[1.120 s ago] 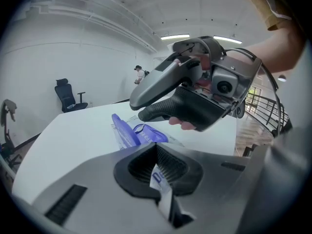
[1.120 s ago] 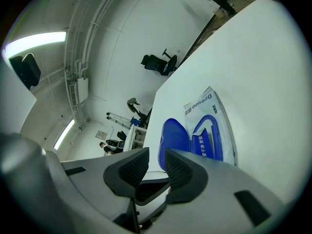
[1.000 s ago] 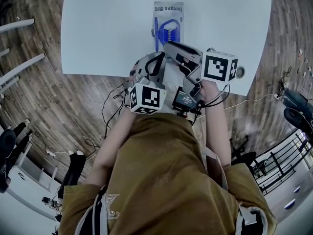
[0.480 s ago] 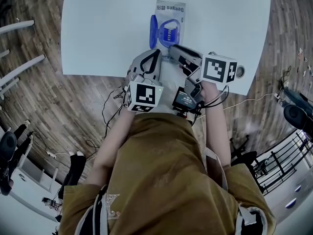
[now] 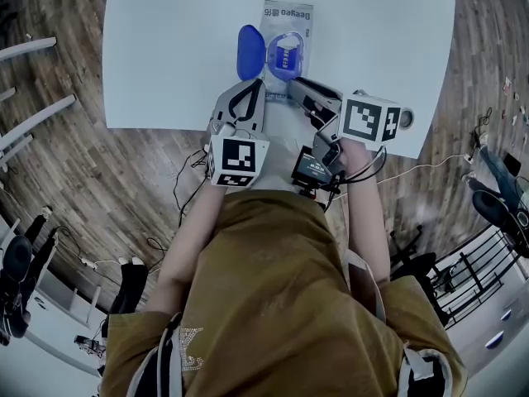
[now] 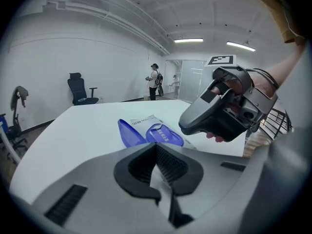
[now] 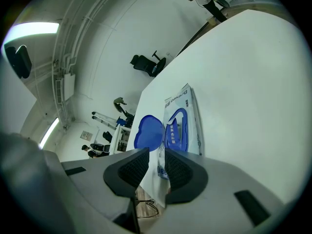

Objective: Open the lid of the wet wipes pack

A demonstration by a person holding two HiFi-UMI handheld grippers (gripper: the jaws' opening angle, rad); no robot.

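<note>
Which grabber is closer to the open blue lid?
The left gripper: its tips sit beside the open blue lid. The right gripper is at the near end of the wet wipes pack.

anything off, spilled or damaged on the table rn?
Nothing stands out. The wet wipes pack lies straight on the table with its blue lid open to one side; nothing looks spilled or torn. The right gripper pinches the pack's near end, and the left gripper is shut and empty.
</note>
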